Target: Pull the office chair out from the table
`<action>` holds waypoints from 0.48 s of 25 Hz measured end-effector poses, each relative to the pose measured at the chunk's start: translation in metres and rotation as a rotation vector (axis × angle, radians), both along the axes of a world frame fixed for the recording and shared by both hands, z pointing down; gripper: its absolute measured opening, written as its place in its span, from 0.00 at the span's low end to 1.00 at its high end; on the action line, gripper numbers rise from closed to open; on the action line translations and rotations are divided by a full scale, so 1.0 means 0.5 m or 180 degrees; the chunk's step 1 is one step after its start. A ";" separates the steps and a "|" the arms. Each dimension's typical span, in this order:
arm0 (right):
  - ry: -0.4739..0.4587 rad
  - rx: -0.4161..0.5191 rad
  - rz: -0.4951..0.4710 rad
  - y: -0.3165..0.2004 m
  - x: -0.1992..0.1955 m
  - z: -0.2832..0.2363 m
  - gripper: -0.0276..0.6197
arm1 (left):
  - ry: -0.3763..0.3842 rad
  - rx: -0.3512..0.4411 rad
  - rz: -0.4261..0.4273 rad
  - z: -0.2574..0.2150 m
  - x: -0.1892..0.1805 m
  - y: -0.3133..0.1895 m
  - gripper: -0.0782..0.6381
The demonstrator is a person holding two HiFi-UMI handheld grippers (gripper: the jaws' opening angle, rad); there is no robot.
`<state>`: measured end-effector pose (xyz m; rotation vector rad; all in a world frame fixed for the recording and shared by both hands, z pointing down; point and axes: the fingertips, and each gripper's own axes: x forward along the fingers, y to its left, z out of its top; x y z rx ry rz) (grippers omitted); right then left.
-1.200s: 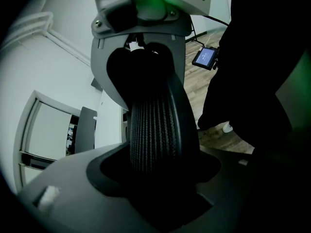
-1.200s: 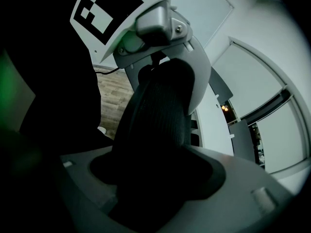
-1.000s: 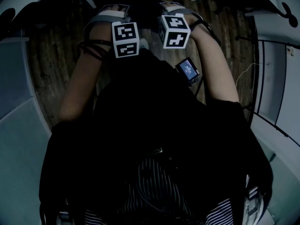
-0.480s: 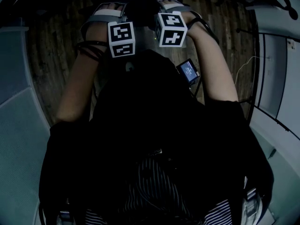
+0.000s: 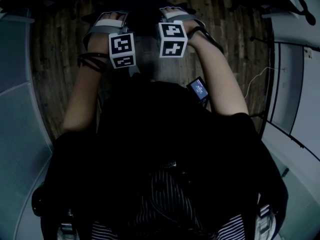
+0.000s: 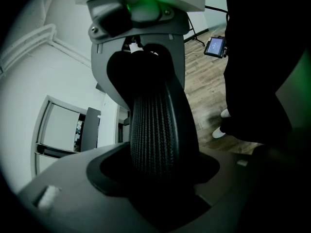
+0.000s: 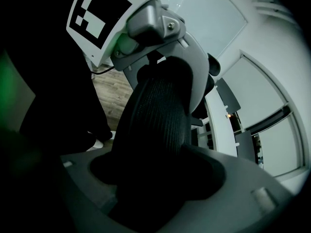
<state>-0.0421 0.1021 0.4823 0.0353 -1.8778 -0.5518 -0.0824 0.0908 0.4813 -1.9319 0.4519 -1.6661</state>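
1. Head view, far left: pale curved panel (image 5: 20, 134) beside a wood floor (image 5: 55, 54); light is poor throughout
2. Left gripper (image 5: 111, 23) sits high in the head view at the end of a bare forearm, with its marker cube (image 5: 122, 50) facing the camera
3. Left gripper view: left gripper (image 6: 155, 152) has its jaws closed onto a black ribbed mesh edge of the chair (image 6: 154, 125), which fills the gap and runs up and away from the camera
4. Same view, top: the right gripper (image 6: 141, 13), green light showing, is clamped on the far end of that same mesh edge, facing this one
5. Head view, centre: the chair lies straight ahead of the person between the two forearms; it is too dark there to separate it from the dark clothing
6. Right gripper (image 5: 175, 15) sits just beside the left one in the head view, cubes near each other
7. Right gripper view: right gripper (image 7: 160, 174) is also shut on the chair (image 7: 155, 115) mesh, nothing else between the jaws; the left gripper (image 7: 146, 25) grips it opposite
8. Small lit screen (image 5: 198, 89) hangs by the right forearm
9. Far right: white panels (image 5: 295, 109) with dark framing
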 end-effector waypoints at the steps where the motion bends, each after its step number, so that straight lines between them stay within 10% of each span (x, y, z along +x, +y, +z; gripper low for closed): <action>1: 0.0011 -0.0016 -0.0022 0.017 0.007 0.003 0.55 | 0.0010 -0.0015 -0.0019 0.003 0.007 0.017 0.52; 12: -0.0006 0.0151 -0.0147 0.164 0.026 -0.009 0.55 | 0.0006 0.0007 -0.0150 -0.009 0.025 0.171 0.52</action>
